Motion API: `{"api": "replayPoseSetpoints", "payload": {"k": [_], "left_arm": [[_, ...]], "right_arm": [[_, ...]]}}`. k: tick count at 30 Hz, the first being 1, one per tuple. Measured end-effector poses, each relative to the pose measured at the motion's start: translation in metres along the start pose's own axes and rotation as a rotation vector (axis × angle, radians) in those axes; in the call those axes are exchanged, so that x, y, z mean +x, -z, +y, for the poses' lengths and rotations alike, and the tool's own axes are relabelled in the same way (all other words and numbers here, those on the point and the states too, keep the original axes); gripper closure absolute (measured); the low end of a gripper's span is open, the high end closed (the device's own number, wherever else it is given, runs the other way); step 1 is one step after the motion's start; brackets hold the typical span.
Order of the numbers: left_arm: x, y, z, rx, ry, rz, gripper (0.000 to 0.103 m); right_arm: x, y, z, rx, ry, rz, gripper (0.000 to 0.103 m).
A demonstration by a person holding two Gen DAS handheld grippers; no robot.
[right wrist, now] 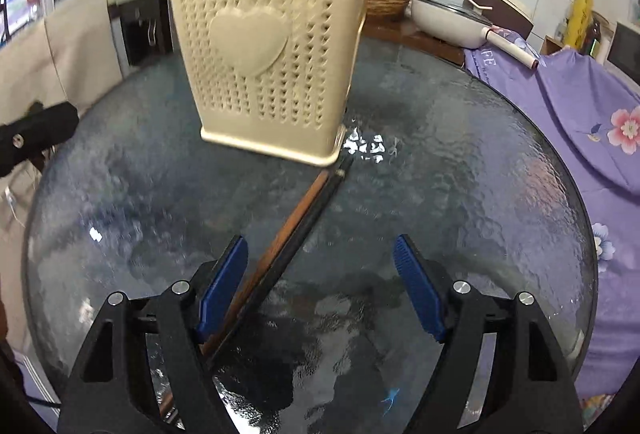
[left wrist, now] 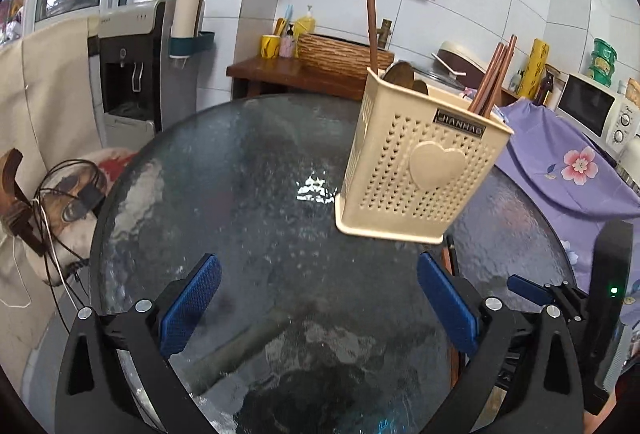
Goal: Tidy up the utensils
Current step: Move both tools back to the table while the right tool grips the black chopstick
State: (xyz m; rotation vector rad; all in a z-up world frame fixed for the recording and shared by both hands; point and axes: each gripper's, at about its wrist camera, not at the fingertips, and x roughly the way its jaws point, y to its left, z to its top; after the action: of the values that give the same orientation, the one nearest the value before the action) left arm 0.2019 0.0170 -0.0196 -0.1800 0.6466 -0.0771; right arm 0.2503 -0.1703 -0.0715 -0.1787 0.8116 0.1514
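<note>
Here, two chopsticks (right wrist: 296,218) are seen lying side by side on a round glass table (right wrist: 480,162), one brown and one darker, their far tips just beside the base of a cream perforated utensil holder (right wrist: 268,66) that stands upright on the glass. More chopsticks (left wrist: 494,74) and what appear to be wooden spoon heads are already stood in the holder. The right gripper (right wrist: 320,286) is shown with its jaws spread apart and nothing pressed between the blue pads; the pair on the table passes close to the left-hand pad, and contact cannot be confirmed through the blur. The left gripper (left wrist: 318,306) is likewise held wide open over bare glass, with nothing in it.

The chopsticks are judged to be light, stiff and thin, and likely to roll or skid on the smooth, textured glass if nudged from one side. A hold near the middle of their length, with the pads closed across both sticks together, is thought to give the best balance; a hold near one end could let them pivot and droop. The holder is judged light enough to be tipped or pushed by a clumsy insertion, so a steep, top-down entry would be called for.
</note>
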Motion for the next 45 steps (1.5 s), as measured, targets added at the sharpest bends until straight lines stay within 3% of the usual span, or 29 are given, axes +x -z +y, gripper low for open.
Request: {"api": "replayPoseSetpoints", "payload": {"k": [5,11,15,20,22,26,33,39,45], "left_arm": [[0.000,0.008,0.000,0.008,0.011,0.011,0.007],[0.003,0.013,-0.009,0.030,0.038,0.032,0.007],[0.007,0.017,-0.015,0.037,0.037,0.048,0.007],[0.004,0.017,-0.015,0.030,0.037,0.045,0.007],[0.003,0.016,-0.013,0.023,0.030,0.044,0.007],[-0.001,0.014,-0.005,0.004,0.026,0.038,0.007],[0.005,0.018,-0.003,-0.003,0.038,0.058,0.007],[0.010,0.022,-0.020,0.044,0.065,0.085,0.007],[0.017,0.027,-0.038,0.115,0.076,0.122,0.007]], "right_arm": [[0.005,0.009,-0.013,0.019,0.001,0.035,0.028],[0.004,0.021,-0.045,0.068,0.069,0.060,0.028],[-0.002,0.020,-0.062,0.173,-0.021,0.055,0.028],[-0.001,0.008,-0.023,0.072,-0.085,0.051,0.028],[0.003,0.007,-0.007,0.015,-0.046,0.065,0.028],[0.003,0.009,-0.007,0.020,-0.043,0.078,0.028],[0.002,0.022,-0.048,0.061,0.054,0.120,0.028],[0.002,0.016,-0.070,0.114,0.023,0.110,0.029],[0.023,-0.005,-0.067,0.123,-0.087,0.119,0.041]]}}
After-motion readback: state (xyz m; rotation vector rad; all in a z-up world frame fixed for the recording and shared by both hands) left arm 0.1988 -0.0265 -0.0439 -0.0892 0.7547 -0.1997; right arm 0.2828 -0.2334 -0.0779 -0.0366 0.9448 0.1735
